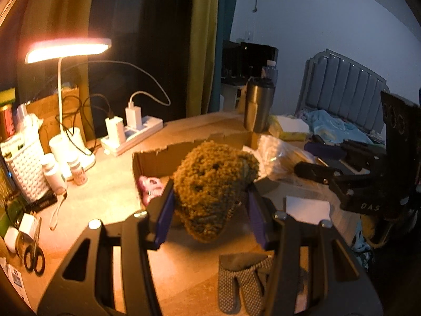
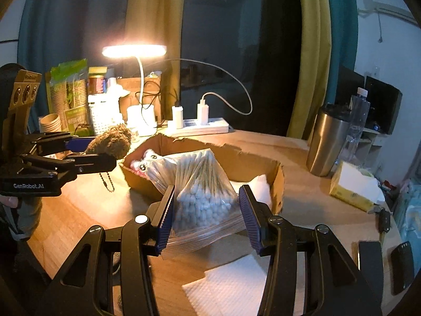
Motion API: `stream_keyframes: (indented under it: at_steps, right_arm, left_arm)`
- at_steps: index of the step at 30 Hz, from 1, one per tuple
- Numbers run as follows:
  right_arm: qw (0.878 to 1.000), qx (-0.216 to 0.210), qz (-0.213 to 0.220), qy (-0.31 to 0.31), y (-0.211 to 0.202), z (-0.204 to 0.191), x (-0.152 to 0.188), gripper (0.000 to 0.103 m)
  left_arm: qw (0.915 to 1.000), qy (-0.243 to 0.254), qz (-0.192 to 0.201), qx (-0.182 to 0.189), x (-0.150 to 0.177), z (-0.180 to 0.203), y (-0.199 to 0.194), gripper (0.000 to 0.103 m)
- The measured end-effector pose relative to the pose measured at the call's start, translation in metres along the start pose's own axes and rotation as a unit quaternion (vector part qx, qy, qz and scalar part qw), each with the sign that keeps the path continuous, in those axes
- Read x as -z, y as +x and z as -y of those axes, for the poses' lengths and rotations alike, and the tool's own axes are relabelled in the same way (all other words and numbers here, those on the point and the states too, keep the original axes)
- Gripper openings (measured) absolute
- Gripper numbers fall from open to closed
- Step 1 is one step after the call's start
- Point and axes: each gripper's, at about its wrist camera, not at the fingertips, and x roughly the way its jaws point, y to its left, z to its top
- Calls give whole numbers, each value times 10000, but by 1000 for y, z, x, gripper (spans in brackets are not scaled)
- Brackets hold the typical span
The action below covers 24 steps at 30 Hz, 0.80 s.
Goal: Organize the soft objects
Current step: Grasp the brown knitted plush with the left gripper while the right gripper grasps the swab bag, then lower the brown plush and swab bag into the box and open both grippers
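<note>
Gripping the fuzzy brown plush toy (image 1: pixel 213 184) between its blue pads, your left gripper (image 1: pixel 210 208) holds it lifted above the table (image 1: pixel 110 200), just in front of the cardboard box (image 1: pixel 163 155). Your right gripper (image 2: pixel 208 216) has its jaws spread either side of the cotton swab bag (image 2: pixel 200 197), which leans over the box's near edge; whether the pads touch the plastic is unclear. A grey dotted glove (image 1: pixel 244 284) lies on the table below the toy. Behind the box stand a lit desk lamp (image 2: pixel 134 50) and a steel tumbler (image 2: pixel 326 142).
</note>
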Motion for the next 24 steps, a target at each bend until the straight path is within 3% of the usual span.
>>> stream_keyframes:
  at_steps: [17,24]
  right_arm:
    - [9996,160,248,-3,4,14,-22,51]
    - [9990,353,269,40,14,21,-27,51]
  left_arm:
    - [9991,61,413,89,-44,19,1,52]
    - [9983,-311,427,244,-59,18,16,52]
